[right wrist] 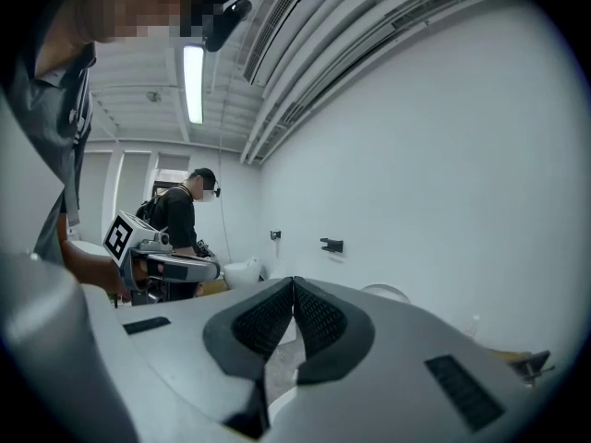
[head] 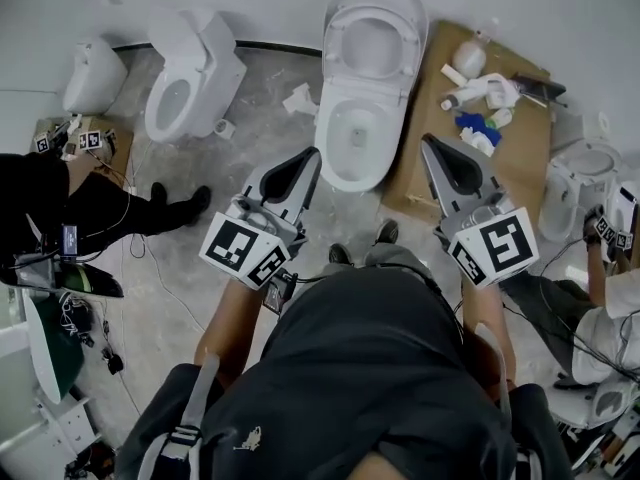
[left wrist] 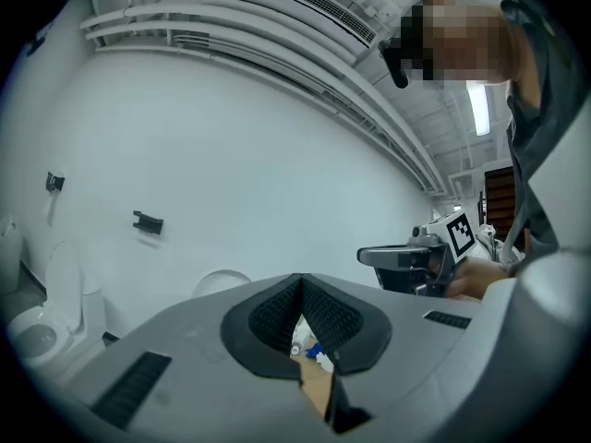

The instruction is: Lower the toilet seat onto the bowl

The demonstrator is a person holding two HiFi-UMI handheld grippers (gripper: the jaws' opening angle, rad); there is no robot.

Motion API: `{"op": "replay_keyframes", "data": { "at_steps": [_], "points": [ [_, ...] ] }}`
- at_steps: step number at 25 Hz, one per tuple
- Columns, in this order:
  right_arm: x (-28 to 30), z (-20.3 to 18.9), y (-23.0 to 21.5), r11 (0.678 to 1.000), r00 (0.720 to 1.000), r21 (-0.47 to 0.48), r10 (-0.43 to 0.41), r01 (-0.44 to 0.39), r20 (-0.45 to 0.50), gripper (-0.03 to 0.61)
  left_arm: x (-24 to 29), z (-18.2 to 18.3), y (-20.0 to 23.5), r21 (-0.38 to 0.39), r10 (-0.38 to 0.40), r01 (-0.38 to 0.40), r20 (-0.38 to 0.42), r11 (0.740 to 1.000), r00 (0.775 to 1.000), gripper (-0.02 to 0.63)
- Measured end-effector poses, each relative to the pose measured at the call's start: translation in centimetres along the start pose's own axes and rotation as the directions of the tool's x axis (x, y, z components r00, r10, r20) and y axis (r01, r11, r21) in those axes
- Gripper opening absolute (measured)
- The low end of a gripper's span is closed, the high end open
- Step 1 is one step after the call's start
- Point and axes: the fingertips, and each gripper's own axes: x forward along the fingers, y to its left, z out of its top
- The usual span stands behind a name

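In the head view the white toilet stands ahead of me against the wall. Its seat is raised upright over the bowl. My left gripper points at the bowl's near left rim, a short way off, shut with nothing in it. My right gripper is held beside the bowl's right side, also shut and empty. In the left gripper view the jaws meet at the tip, and the top of the seat peeks over them. The right gripper view shows its shut jaws and the seat behind.
A second toilet and a third stand to the left. Cardboard on the right carries spray bottles. A person stands at left and another at right, both with grippers. Cables lie on the floor.
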Motion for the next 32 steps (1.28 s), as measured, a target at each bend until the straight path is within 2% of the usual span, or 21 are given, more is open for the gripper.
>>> {"op": "replay_keyframes", "data": {
  "at_steps": [7, 20, 28, 32],
  "points": [
    [2.0, 0.4, -4.0, 0.998, 0.998, 0.001, 0.067, -0.067, 0.022, 0.008, 3.8, 0.5, 0.7, 0.014, 0.059, -0.059, -0.015, 0.998, 0.998, 0.003],
    [2.6, -0.8, -11.6, 0.992, 0.992, 0.017, 0.122, -0.123, 0.036, 0.008, 11.8, 0.3, -1.3, 0.030, 0.092, -0.092, -0.024, 0.995, 0.995, 0.003],
    [4.3, -1.8, -12.7, 0.993, 0.994, 0.050, 0.107, -0.107, 0.003, 0.008, 13.6, -0.2, 0.6, 0.005, 0.066, -0.066, -0.053, 0.998, 0.996, 0.003],
    [5.9, -1.9, -13.1, 0.996, 0.998, 0.053, 0.066, -0.065, -0.018, 0.008, 14.8, -0.5, 2.3, -0.017, 0.013, -0.014, -0.059, 1.000, 0.998, 0.003]
  ]
}}
